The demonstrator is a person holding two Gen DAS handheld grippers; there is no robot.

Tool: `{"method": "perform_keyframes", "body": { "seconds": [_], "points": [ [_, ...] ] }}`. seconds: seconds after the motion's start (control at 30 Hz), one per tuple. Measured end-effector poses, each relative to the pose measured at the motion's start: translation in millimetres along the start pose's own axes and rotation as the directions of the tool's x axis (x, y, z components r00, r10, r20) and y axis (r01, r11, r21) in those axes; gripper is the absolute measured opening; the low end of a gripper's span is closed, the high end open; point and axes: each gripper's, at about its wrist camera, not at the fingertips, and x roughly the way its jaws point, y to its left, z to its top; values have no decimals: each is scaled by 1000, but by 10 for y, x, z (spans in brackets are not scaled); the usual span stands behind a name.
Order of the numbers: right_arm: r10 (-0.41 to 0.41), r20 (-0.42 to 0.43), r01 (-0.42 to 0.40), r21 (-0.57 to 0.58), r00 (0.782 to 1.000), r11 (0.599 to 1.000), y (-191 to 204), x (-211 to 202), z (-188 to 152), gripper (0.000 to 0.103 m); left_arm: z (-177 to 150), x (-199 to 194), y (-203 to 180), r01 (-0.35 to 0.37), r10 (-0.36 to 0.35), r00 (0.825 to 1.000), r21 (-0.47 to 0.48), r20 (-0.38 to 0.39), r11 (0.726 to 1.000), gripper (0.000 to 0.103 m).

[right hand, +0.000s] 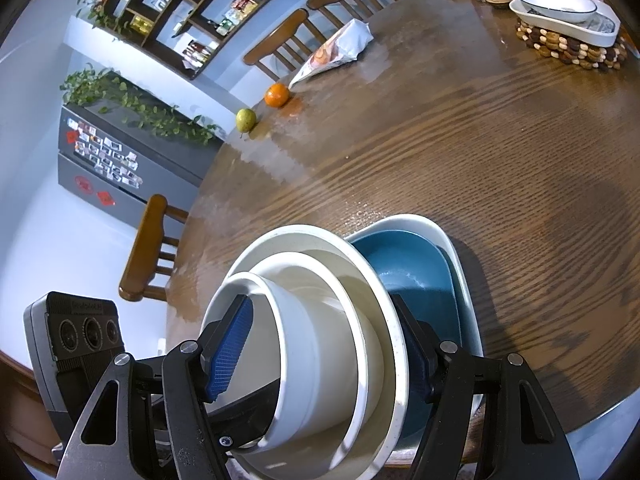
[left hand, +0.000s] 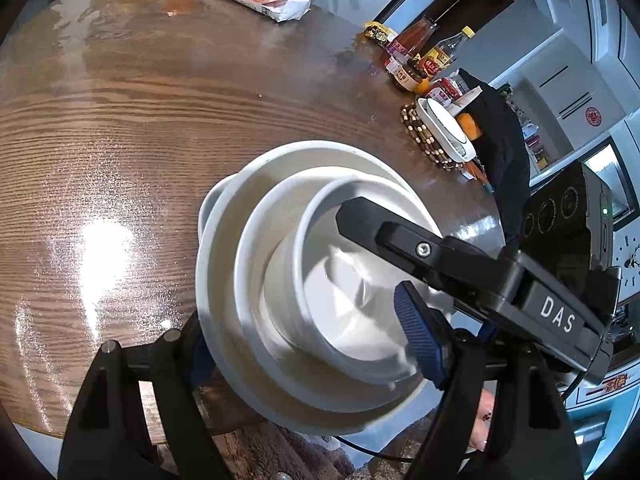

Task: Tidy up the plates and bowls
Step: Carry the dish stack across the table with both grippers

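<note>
A stack of nested white ceramic bowls point(right hand: 320, 340) sits on the round wooden table point(right hand: 480, 160), over a blue-lined dish point(right hand: 412, 276). The right gripper point(right hand: 324, 352) clamps the stack's rims from one side. The left gripper point(left hand: 304, 344) clamps them from the other, both angled downward.

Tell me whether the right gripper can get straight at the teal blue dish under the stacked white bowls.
Probably not: the right gripper straddles the stacked white bowls, which sit on the teal blue dish and cover most of it.

Brightly lit, daylight-like, in both fisheye views. Showed a blown-out glare patch on the glossy brown wood-grain round table point(left hand: 105, 240), sparkle around it. Cast a soft shadow right of the nested white ceramic bowls point(right hand: 320, 320). Bent lines strongly toward black-vignetted corners. Stayed sharp centrally, slightly soft at rims.
</note>
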Motion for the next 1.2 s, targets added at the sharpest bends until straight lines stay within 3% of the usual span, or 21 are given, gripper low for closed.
{"method": "perform_keyframes", "body": {
  "seconds": [1.2],
  "points": [
    [-17,-29,18,32,999,999,-92,117,48,70,91,148,54,5,-5,999,-11,-49,1000,77]
  ]
}}
